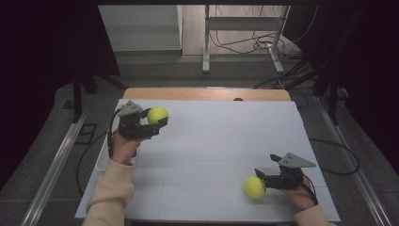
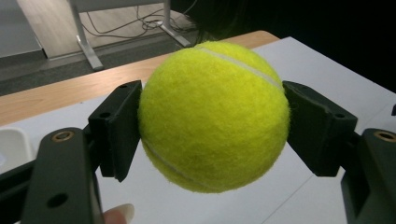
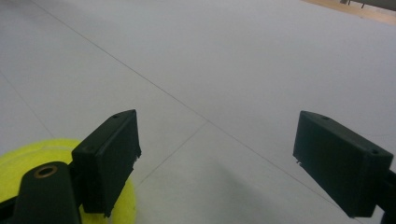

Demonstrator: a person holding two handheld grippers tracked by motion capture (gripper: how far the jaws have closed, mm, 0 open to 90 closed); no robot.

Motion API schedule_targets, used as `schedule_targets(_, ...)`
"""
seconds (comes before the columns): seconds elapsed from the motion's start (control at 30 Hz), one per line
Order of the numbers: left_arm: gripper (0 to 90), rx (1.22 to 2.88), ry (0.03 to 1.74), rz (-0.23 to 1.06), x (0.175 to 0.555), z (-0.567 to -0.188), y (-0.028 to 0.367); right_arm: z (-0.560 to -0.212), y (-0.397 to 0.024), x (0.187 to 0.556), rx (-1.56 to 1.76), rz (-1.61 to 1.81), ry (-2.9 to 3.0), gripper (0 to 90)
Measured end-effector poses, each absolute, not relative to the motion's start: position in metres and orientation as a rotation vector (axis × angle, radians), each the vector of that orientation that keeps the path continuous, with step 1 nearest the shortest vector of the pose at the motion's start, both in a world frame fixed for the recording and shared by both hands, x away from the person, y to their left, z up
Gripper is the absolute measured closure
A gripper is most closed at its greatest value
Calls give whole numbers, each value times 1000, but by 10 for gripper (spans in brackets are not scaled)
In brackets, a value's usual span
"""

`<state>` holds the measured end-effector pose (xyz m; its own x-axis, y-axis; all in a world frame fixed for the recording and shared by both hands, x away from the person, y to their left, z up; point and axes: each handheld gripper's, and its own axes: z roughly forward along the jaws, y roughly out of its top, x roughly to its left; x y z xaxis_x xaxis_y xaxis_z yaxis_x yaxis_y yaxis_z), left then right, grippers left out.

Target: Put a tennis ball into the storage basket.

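**Left gripper clamps one tennis ball; right gripper stands open beside a second**

The landmark is the white rectangular table sheet (image 1: 211, 141) that covers the wooden tabletop.

Left gripper (image 1: 157, 120): the black two-jaw unit is held over the far-left corner region of the sheet. Its jaws pinch a fuzzy yellow-green tennis ball (image 1: 157, 114). In the left gripper view, the ball (image 2: 214, 116) sits squarely between the two pads, each pad pressed flat against one side of the felt. The white seam runs across the top of the ball and curves along its lower left. The ball appears to be carried above the sheet surface, not resting on it. A fingertip (image 2: 119, 214) is visible at the bottom edge of that view.

Right gripper (image 1: 259, 175): the unit is held low over the near-right region of the sheet, pointing toward the left side of the sheet. Its jaws are spread wide with only bare sheet between them in the right gripper view. A second yellow-green tennis ball (image 1: 255, 187) lies on the sheet at the near side of the jaw tips. In the right gripper view this ball (image 3: 32, 156) appears behind and below the left-hand jaw, outside the gap. Whether that jaw touches it cannot be determined.
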<state>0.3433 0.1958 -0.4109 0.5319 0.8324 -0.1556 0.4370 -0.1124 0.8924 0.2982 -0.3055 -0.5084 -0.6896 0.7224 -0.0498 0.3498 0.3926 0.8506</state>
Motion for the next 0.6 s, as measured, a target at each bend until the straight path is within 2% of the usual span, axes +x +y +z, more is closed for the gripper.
schedule_targets(0.6, 256, 1666, 1157, 551, 341, -405, 234, -508, -306, 298, 921, 1232, 2236, 150)
